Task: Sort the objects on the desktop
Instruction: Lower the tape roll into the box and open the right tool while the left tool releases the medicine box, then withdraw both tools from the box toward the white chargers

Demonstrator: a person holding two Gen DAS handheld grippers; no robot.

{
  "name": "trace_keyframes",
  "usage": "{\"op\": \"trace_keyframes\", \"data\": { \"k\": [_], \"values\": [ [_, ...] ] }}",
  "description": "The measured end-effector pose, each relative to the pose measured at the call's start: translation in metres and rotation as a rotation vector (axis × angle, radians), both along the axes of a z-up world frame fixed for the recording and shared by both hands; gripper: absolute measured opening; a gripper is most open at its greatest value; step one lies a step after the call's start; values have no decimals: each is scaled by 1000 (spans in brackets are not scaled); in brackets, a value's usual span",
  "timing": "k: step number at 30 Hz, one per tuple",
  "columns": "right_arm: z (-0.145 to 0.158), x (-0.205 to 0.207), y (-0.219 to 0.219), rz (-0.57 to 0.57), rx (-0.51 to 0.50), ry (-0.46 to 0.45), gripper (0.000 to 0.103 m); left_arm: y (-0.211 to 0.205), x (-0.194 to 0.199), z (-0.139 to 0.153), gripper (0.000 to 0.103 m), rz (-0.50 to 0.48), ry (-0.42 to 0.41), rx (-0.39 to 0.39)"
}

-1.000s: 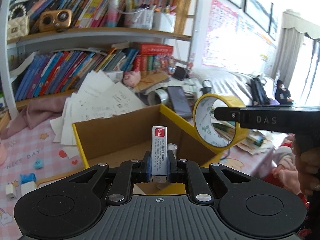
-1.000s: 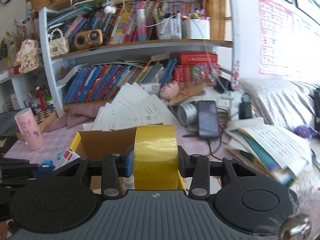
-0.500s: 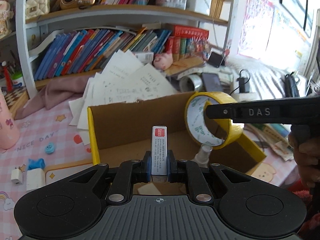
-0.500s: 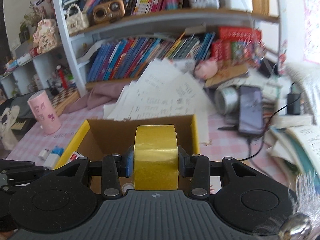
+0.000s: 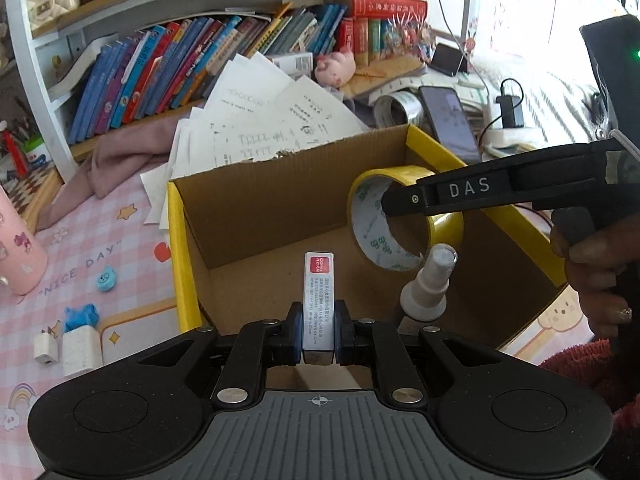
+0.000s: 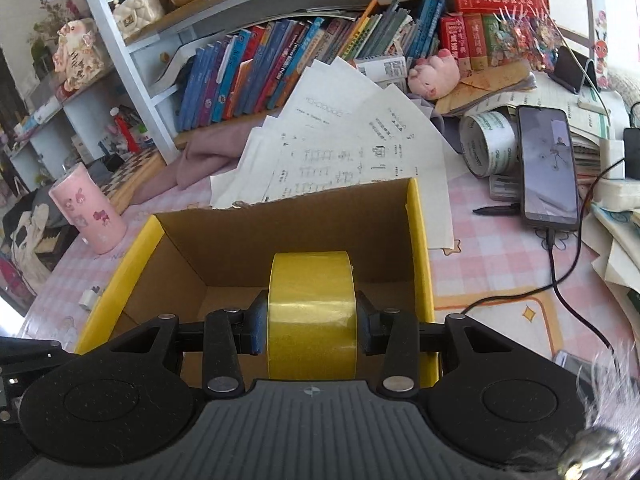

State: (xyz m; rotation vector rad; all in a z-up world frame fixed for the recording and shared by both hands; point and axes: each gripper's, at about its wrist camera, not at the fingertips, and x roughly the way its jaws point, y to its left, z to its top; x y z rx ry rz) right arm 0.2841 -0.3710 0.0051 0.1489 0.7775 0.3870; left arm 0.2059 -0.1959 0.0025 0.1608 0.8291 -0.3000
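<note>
Yellow roll of tape (image 6: 312, 312) sits pinched in the right tool (image 6: 312, 322); the left tool (image 5: 318, 332) clamps a slim white eraser box with a red label (image 5: 318, 300). Both have dropped lower over the open yellow-rimmed cardboard box (image 5: 260, 200) since a second ago.

the right gripper (image 6: 312, 330) clamps a yellow tape roll (image 6: 312, 316) between its pads, held upright over the open cardboard box (image 6: 280, 240) with yellow edges. behind the box lie fanned paper sheets (image 6: 340, 140); a phone (image 6: 548, 168) rests to the right, a pink cup (image 6: 88, 208) to the left.
</note>
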Motion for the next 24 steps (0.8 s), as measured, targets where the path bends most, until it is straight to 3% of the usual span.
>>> {"op": "trace_keyframes", "data": {
  "k": [6, 9, 11, 16, 21, 24],
  "values": [
    [-2, 2, 4, 8, -22, -21, 40, -4, 5, 0, 17, 1, 12, 29],
    [0, 2, 2, -2, 7, -23, 48, -8, 8, -1, 19, -1, 17, 47],
    [3, -1, 3, -2, 9, -43, 52, -11, 8, -1, 26, -5, 14, 61],
    [11, -10, 1, -10, 5, -95, 59, -14, 6, 5, 54, -18, -31, 63],
    [16, -17, -5, -65, 8, -124, 62, -16, 0, 11, 67, -39, -90, 55],
    [19, -23, -5, -94, 9, -139, 62, -13, -4, 14, 68, -45, -117, 43]
  ]
}}
